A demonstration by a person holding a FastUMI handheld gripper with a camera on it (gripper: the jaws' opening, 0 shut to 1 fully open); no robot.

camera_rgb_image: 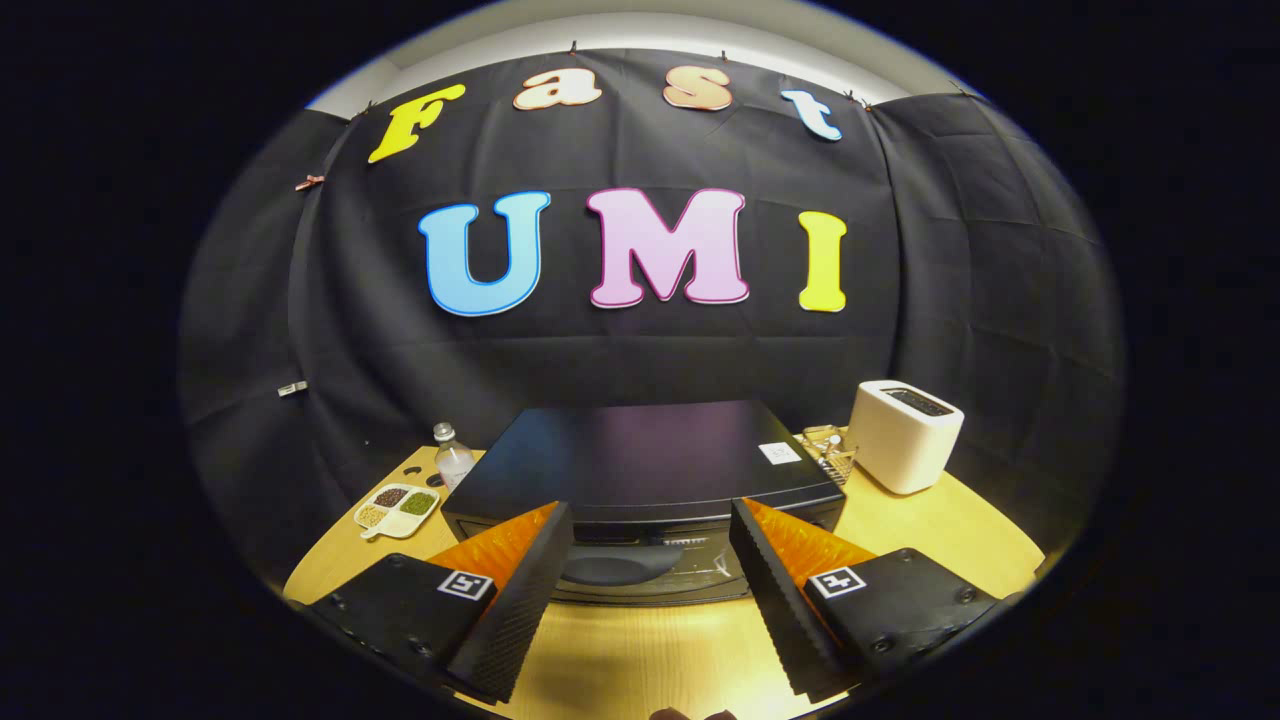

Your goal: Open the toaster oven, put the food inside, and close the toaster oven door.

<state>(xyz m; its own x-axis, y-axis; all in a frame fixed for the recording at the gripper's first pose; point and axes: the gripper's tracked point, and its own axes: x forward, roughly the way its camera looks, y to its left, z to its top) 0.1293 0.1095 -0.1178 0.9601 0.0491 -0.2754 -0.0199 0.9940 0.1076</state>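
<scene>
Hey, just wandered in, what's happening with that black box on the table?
A person is holding a two-finger gripper over a light wooden table. Its black ribbed fingers are spread open and hold nothing. Just ahead of them sits a black toaster oven; its glass door faces the gripper and looks closed. Off to one side are a white divided dish of seeds and a clear plastic bottle. On the other side stands a white slot toaster beside a small wire basket.

oven (640, 460) black, semi-gloss top | table (930, 530) light wood, smooth | toaster (905, 435) white, matt | fingers (520, 590) black, ribbed pads | wall black cloth
</scene>
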